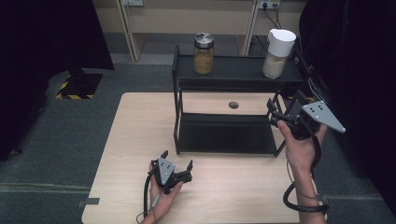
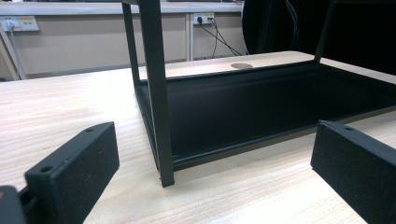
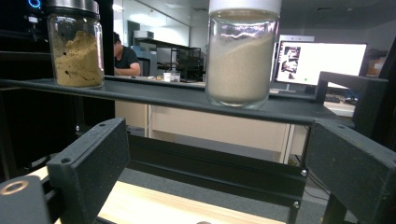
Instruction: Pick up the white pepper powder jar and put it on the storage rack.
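Looking down from the high view, the left tool [image 1: 177, 161] is resting low over the front of the worktop [image 1: 130, 140], its jaws spread apart and empty. The right tool [image 1: 276, 108] is hanging at the right end of the black rack [image 1: 224, 135], also gaping wide with nothing between its jaws. On the rack's top shelf, a white-lidded jar [image 1: 278, 53] is standing at the right end, near the right tool, and a metal-lidded jar [image 1: 204, 52] is standing further left.

In the left gripper view, the rack's front post [image 2: 159, 93] is standing between the parted jaws.

In the right gripper view, the white-lidded jar [image 3: 242, 56] is sitting upright on the shelf above the open jaws, holding pale grains; the metal-lidded jar [image 3: 77, 44] is showing brown lumps.
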The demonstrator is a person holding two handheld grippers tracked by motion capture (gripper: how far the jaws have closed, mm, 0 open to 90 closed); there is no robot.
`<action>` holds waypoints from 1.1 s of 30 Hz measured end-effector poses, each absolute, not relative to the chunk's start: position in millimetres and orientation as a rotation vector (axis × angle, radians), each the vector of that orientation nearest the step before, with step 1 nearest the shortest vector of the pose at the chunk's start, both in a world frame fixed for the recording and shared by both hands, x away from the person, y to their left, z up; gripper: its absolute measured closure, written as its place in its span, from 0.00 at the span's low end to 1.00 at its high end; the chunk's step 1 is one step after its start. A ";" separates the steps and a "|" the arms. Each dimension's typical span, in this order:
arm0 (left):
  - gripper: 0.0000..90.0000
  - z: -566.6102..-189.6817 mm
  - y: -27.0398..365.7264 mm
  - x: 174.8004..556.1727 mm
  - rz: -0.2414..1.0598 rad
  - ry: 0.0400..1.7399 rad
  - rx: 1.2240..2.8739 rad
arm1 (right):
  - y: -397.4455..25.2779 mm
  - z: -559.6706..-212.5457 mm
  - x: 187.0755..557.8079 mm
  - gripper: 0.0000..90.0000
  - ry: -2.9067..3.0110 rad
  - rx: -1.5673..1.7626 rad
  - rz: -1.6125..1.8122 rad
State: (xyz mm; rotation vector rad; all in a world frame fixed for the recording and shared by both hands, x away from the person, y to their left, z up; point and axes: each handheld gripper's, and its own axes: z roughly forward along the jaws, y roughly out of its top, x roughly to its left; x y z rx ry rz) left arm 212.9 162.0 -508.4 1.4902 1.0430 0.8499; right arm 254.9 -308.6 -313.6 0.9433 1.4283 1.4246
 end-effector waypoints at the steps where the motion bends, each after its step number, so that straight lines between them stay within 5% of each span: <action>1: 0.00 -508.4 162.0 212.9 0.850 1.043 1.490 | -309.1 -314.8 254.1 0.07 1.427 0.945 1.424; 33: 0.00 -508.7 161.9 212.8 0.852 1.042 1.489 | -323.9 -369.4 230.1 0.07 1.439 0.955 1.419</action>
